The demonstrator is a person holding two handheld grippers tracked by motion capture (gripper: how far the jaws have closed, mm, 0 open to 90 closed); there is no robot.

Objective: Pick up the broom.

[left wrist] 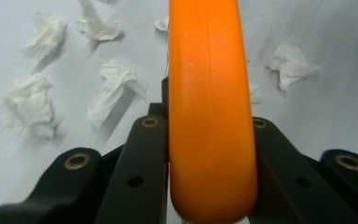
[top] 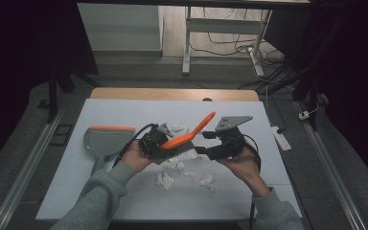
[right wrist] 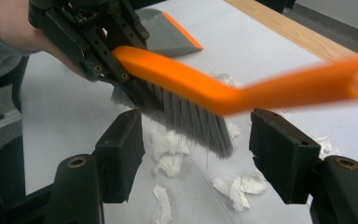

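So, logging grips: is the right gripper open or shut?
Open: the right gripper has its jaws spread wide, below the brush, not touching it.

The person's left gripper [top: 159, 143] is clamped on the head end of an orange brush [top: 191, 132], with the handle angling up and to the right. The right gripper [top: 210, 149] sits just beside it, can't tell how its jaws stand. Crumpled paper scraps [top: 165, 180] are scattered on the white table [top: 124, 110], and a grey dustpan [top: 106, 139] with an orange edge lies off to the left.
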